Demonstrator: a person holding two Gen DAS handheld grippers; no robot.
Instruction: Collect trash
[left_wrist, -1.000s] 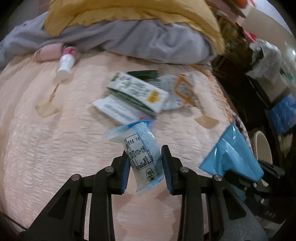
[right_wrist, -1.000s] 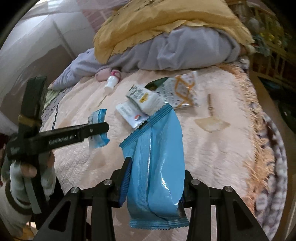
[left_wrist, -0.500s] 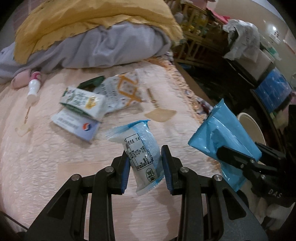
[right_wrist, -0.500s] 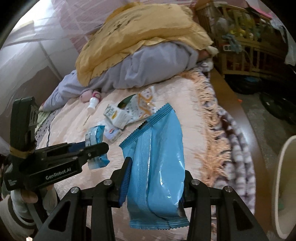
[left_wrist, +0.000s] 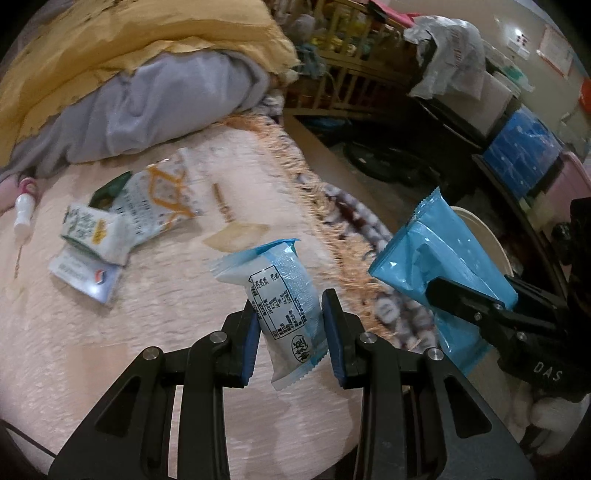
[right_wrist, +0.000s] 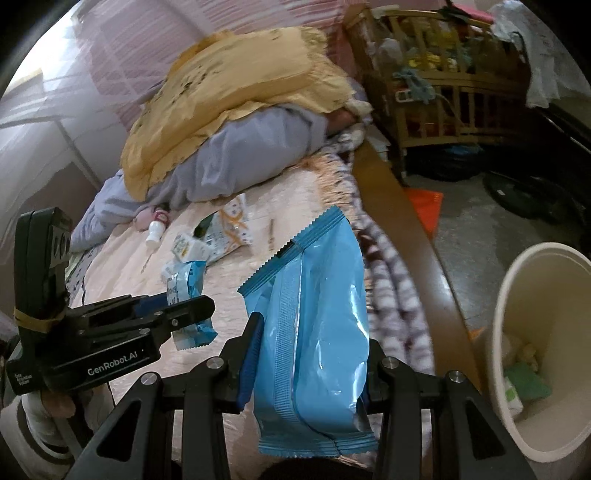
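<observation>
Blue plastic fills both sets of tongs. We hold the large blue wrapper (right_wrist: 314, 332) clamped between the jaws of the right gripper (right_wrist: 310, 354), gripped near its lower third so that the serrated top edge stands up ahead of the fingers and the bottom seam hangs below them. The left gripper (left_wrist: 291, 332) is clamped on the small snack packet (left_wrist: 280, 295) in the same manner, the label side facing the camera; pinching each piece across its flat width keeps thin film from slipping. The cream bin (right_wrist: 546, 350) stands on the floor to the right of the right gripper, beyond the bed's wooden edge, with waste already inside. We judge both loads are being carried toward it. Remaining wrappers (left_wrist: 110, 229) lie on the pink bedspread (left_wrist: 110, 350) ahead and to the left of the left gripper, near a small bottle (left_wrist: 24, 206).
</observation>
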